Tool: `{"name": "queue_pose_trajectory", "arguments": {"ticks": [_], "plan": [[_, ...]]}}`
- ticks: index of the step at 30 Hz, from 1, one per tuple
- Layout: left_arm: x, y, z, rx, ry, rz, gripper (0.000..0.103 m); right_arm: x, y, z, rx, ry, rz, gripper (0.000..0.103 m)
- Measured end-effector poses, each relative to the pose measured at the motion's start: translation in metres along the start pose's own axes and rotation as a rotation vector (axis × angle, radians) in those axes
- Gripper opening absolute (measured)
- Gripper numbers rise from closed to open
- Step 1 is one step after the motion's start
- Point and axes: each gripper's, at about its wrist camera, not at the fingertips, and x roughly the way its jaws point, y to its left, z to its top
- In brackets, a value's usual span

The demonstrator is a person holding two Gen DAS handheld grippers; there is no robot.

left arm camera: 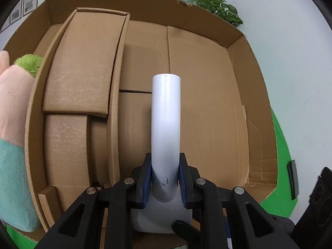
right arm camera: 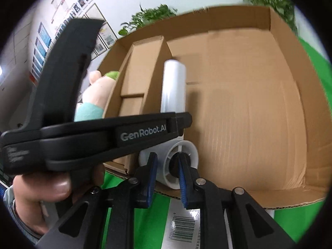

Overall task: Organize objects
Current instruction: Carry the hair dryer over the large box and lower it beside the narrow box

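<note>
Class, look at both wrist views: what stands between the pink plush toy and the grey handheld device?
Between the plush toy and the grey handheld device stand the box's left wall and a cardboard divider compartment, seen in both views.

- The handheld device (left arm camera: pixel 166 124) is showing pale grey-white all along its body.
- The cardboard box (left arm camera: pixel 238 108) is showing plain brown.
- The plush toy (left arm camera: pixel 14 124) is wearing peach, mint green, and a lime-green tuft.
- The left tongs (left arm camera: pixel 165 178) are showing black arms with blue pads.
- The right tongs (right arm camera: pixel 167 178) are showing the same black and blue.
- The surface (left arm camera: pixel 282 166) is showing bright green.
- The package (right arm camera: pixel 184 228) is bearing a black barcode on white.
</note>
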Motion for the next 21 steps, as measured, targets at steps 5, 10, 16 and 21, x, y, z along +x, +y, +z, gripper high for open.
{"name": "queue_pose_trajectory", "arguments": {"ticks": [5, 10, 16, 21], "plan": [[-0.002, 0.001, -0.001, -0.016, 0.015, 0.019, 0.021, 0.001, -0.002, -0.003, 0.021, -0.005, 0.023, 0.022], [-0.016, 0.009, 0.001, -0.031, -0.001, -0.004, 0.025, 0.008, -0.001, -0.007, 0.029, 0.022, 0.024, 0.024], [-0.058, 0.015, -0.004, 0.014, -0.073, -0.009, 0.027, 0.017, 0.005, -0.001, 0.000, 0.051, 0.038, 0.034], [-0.070, 0.026, -0.009, 0.046, -0.083, 0.023, 0.027, 0.023, 0.009, 0.001, -0.034, 0.069, 0.064, 0.034]]}}
